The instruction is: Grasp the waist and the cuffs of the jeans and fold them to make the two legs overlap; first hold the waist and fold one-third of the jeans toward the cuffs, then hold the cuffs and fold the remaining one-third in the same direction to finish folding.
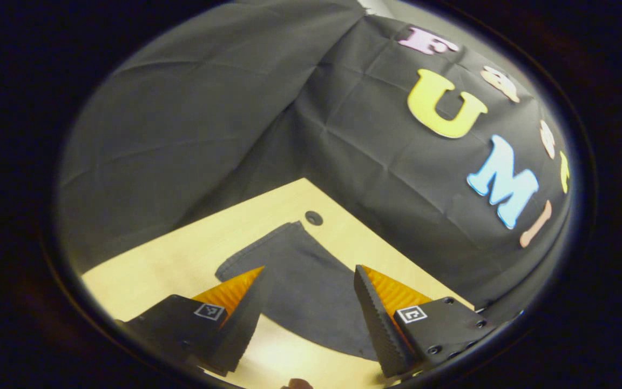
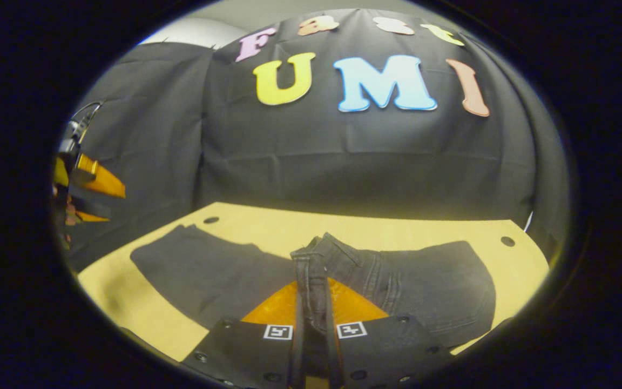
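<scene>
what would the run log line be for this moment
right tool: shut on waistband of dark denim jeans, folding it | left tool: open above leg end | light wooden table: jeans partly folded

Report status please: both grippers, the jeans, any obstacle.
Right gripper shut on waist of dark grey denim jeans, lifted. Left gripper open above the cuff end. Light wooden table, no obstacle seen.

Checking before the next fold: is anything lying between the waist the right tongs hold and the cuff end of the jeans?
Nothing visible: the right tongs pinch the waist of the jeans, and toward the cuff there is just flat leg fabric and bare table.
</scene>
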{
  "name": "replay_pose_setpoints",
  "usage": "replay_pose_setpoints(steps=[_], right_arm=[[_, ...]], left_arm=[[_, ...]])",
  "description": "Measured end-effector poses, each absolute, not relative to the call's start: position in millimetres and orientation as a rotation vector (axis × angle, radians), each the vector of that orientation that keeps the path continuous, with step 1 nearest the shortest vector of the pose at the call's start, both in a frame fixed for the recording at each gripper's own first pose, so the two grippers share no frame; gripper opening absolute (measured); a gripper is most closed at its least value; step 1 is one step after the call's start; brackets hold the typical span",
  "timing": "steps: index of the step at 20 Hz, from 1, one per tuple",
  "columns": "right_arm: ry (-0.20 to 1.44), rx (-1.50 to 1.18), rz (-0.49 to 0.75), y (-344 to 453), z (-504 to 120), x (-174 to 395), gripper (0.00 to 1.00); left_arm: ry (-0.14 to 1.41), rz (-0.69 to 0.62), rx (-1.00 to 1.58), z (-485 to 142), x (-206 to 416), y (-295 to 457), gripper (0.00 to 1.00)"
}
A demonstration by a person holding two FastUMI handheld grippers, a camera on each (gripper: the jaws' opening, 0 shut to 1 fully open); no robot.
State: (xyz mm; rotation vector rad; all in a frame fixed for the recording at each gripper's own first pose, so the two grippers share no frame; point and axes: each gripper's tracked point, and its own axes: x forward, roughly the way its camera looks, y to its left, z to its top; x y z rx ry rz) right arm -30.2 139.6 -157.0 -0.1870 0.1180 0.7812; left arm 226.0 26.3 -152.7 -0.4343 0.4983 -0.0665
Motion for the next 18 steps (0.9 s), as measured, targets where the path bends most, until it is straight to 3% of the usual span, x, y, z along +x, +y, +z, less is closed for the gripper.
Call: replay_pose_setpoints(steps=[2,7,8,13,18], right_arm=[[0.178,-0.189,0.813,140,-168,-40,0.18],[0.068,-0.196,0.754,113,-108,-46,0.88],[0.031,-0.187,0.725,101,-89,-47,0.93],[-0.086,-0.126,0.581,28,4,-63,0.95],[-0.094,-0.096,0.465,-26,36,-71,0.95]], left_arm=[[0.533,-0.028,-0.541,-165,233,45,0.99],[0.590,0.064,-0.674,-202,246,86,1.00],[0.602,0.082,-0.690,-207,245,93,0.99],[0.675,0.193,-0.774,-246,250,124,1.00],[0.687,0.193,-0.803,-268,286,114,0.99]])
